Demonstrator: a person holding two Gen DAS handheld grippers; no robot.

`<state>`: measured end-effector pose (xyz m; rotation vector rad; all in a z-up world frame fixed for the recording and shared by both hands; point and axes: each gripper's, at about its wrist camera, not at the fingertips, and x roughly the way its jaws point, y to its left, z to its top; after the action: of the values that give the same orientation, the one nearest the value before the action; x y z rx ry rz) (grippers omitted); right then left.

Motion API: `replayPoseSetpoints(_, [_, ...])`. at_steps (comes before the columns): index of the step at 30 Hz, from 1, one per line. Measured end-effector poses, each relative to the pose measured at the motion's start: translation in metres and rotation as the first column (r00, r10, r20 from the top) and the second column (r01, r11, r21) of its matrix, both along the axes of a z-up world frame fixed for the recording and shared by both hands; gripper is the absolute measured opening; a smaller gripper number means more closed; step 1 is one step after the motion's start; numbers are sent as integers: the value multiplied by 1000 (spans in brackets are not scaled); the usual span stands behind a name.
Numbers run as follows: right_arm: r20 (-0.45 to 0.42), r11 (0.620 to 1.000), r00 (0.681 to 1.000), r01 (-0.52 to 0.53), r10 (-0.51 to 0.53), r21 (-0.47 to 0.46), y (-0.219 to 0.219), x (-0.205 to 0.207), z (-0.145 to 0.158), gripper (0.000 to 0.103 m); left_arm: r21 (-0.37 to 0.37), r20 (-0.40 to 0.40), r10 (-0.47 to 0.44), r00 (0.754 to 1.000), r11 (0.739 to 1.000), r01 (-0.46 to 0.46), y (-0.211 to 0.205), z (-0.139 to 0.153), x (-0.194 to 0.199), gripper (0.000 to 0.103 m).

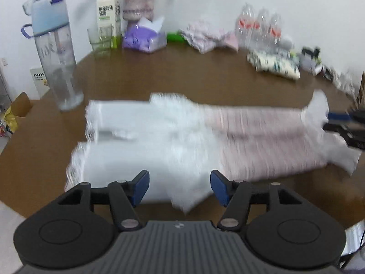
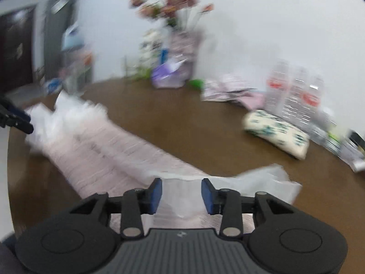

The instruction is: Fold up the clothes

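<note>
A long white and pale pink striped garment [image 1: 205, 137] lies flat across the brown table [image 1: 159, 73], blurred by motion. My left gripper [image 1: 179, 188] is open and empty, just above the garment's white end near the table's front edge. In the right wrist view the same garment [image 2: 114, 150] runs from far left to my right gripper [image 2: 181, 196], which is open over its white near end with nothing between the pads. The left gripper shows at the far left edge there [image 2: 13, 116].
Along the back wall stand a tall clear water bottle [image 1: 54, 52], a carton [image 1: 108, 16], a vase [image 1: 136, 2], a purple tissue pack [image 1: 144, 36], crumpled cloths [image 1: 209, 37], clear bottles [image 1: 257, 27] and a folded patterned cloth [image 1: 273, 66].
</note>
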<state>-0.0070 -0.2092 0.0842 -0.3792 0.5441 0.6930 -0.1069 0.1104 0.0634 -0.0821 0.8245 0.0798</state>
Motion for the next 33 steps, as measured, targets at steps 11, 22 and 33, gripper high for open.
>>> replayPoseSetpoints(11, [-110, 991, 986, 121, -125, -49, 18, -4, -32, 6, 59, 65, 100, 993, 993, -104, 16, -41, 69, 37])
replayPoseSetpoints(22, [-231, 997, 973, -8, 24, 72, 16, -48, 50, 39, 26, 157, -3, 988, 1000, -1, 18, -25, 204, 45])
replayPoseSetpoints(33, [-319, 998, 947, 2, 18, 61, 122, 177, 20, 49, -84, 75, 123, 990, 990, -117, 21, -44, 198, 29])
